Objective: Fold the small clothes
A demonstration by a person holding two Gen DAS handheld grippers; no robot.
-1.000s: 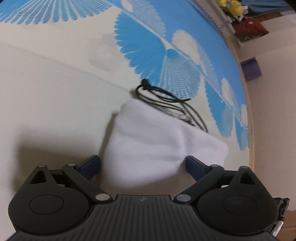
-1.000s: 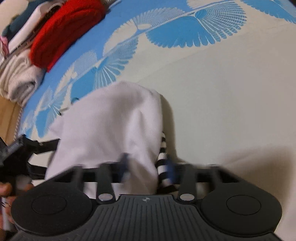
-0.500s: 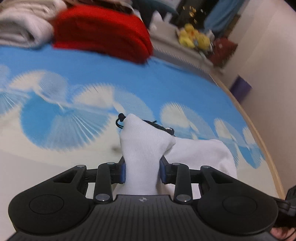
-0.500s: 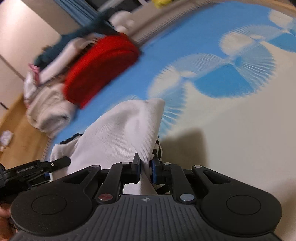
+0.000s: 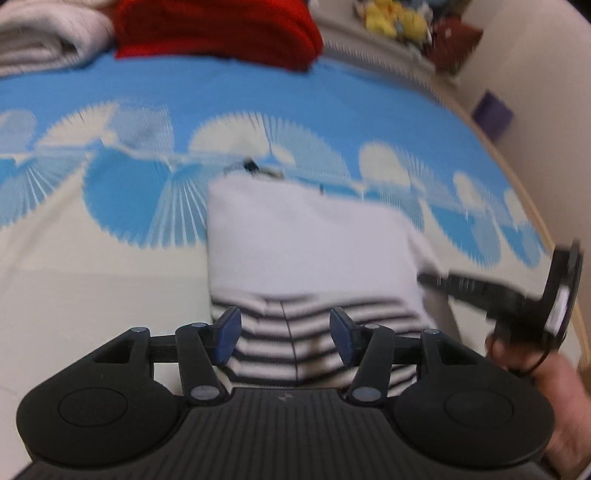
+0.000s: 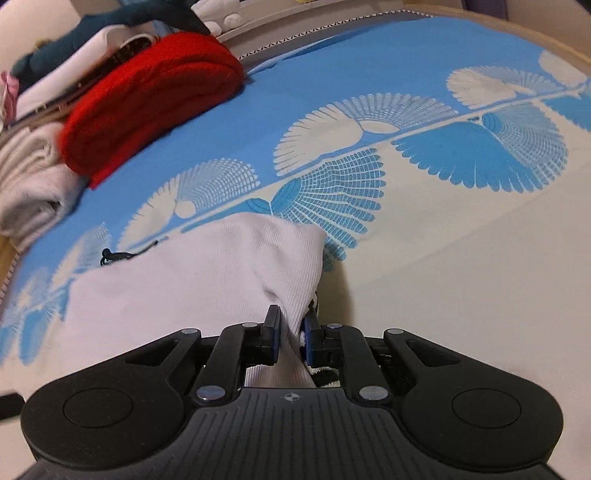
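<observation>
A small white garment (image 5: 310,243) with a black-and-white striped part (image 5: 295,343) and a black drawstring lies folded on the blue-and-cream patterned cover. My left gripper (image 5: 284,334) is open, its fingers apart over the striped part and holding nothing. My right gripper (image 6: 290,334) is shut on a corner of the white garment (image 6: 207,273), with a bit of the striped cloth below the jaws. The right gripper also shows in the left wrist view (image 5: 517,291), at the garment's right side.
A folded red garment (image 6: 147,96) and a stack of white and pale folded clothes (image 6: 29,184) lie at the far left edge of the cover (image 6: 480,258). Plush toys (image 5: 395,18) sit beyond the far edge.
My left gripper has let go of the white cloth and opened; the garment now lies flat with the striped part showing. My right gripper stays shut on its corner and has lowered.
</observation>
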